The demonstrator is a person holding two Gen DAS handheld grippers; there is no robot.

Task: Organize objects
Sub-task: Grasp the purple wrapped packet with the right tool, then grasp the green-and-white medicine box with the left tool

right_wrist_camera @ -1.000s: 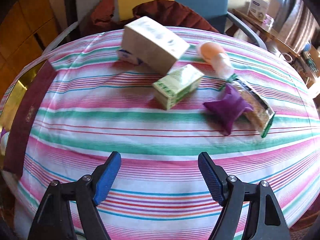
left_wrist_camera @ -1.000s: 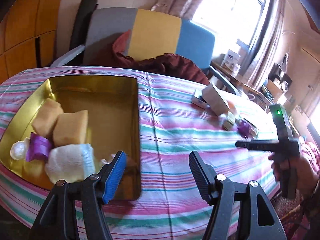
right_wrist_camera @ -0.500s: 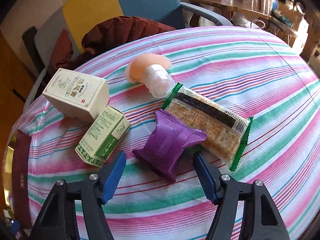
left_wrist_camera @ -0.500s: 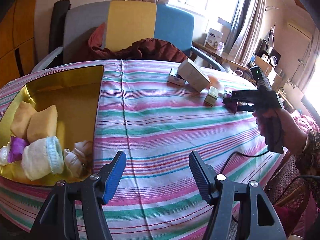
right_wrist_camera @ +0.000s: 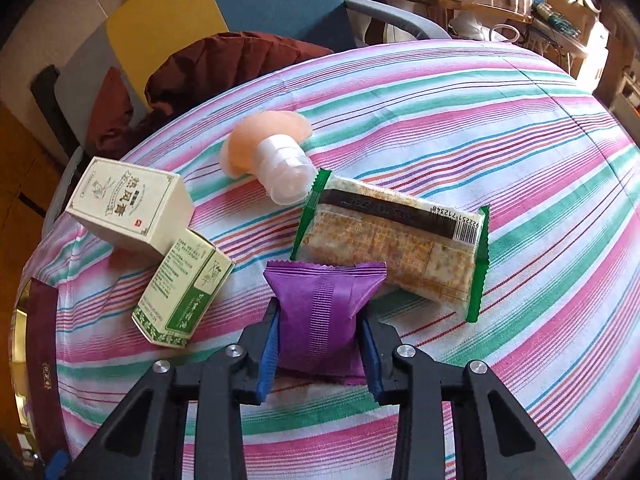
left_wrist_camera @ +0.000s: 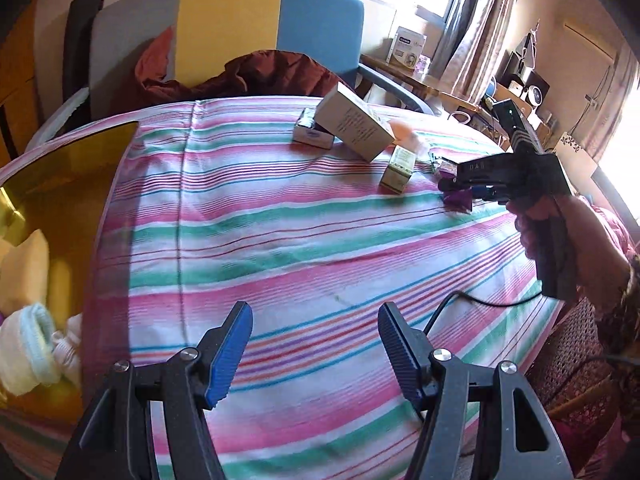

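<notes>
My right gripper (right_wrist_camera: 318, 332) is shut on a purple snack packet (right_wrist_camera: 320, 312), its blue pads pressing both sides of it just above the striped tablecloth (right_wrist_camera: 520, 152). In the left wrist view the same gripper (left_wrist_camera: 452, 184) grips the packet (left_wrist_camera: 458, 199) at the far right. Beside it lie a green-edged cracker packet (right_wrist_camera: 392, 240), a peach mushroom-shaped bottle (right_wrist_camera: 268, 148), a green box (right_wrist_camera: 184, 292) and a cream box (right_wrist_camera: 128, 204). My left gripper (left_wrist_camera: 316, 332) hangs open over bare cloth with nothing between its fingers. A gold tin (left_wrist_camera: 60, 168) at the left holds yellow pieces (left_wrist_camera: 24, 276) and white socks (left_wrist_camera: 28, 348).
A grey, yellow and blue chair (left_wrist_camera: 228, 28) with a dark red cloth (left_wrist_camera: 260, 76) stands behind the table. A small box (left_wrist_camera: 312, 134) lies under the cream box. A black cable (left_wrist_camera: 480, 300) crosses the table's right edge near the person's hand (left_wrist_camera: 536, 224). Cluttered shelves line the window side.
My right gripper has closed in on the purple packet and shut on it. My left gripper's view has swung right, away from the gold tin, which now sits at the left edge.
</notes>
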